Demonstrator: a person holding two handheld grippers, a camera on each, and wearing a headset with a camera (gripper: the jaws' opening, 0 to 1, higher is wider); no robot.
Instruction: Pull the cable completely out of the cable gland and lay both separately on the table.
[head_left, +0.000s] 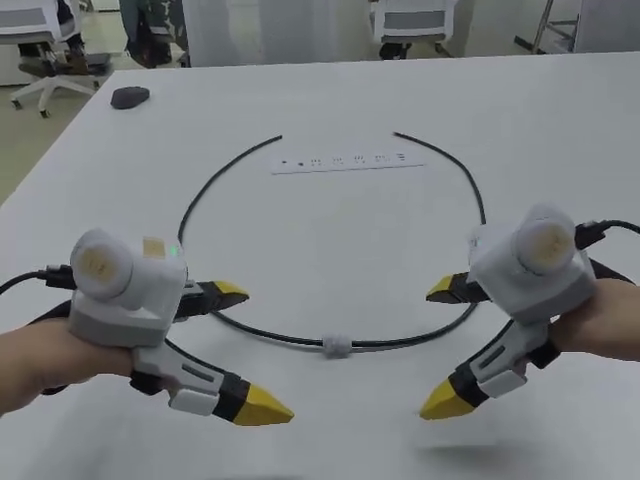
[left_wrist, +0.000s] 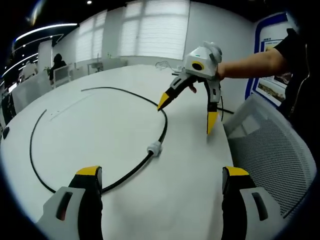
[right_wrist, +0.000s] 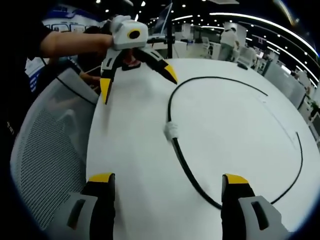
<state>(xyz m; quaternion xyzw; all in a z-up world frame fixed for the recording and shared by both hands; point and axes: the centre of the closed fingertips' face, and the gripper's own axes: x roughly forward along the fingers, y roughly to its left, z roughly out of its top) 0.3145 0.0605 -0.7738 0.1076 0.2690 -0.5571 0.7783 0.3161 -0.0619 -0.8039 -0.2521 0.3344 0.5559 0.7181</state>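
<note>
Though meant to end up apart, joined for now: white cable gland (head_left: 337, 345) threaded midway on the black cable (head_left: 205, 186), at the near bottom of a wide loop lying flat on the white table (head_left: 330, 240). Flanked by the left gripper (head_left: 255, 352) and right gripper (head_left: 436, 349), each held just above the tabletop, jaws spread wide, holding nothing. Probably so placed to take gland with one and cable with the other, then draw apart. Farther off, beyond the loop's open ends: white power strip (head_left: 345, 160), dark mouse (head_left: 130, 97).
</note>
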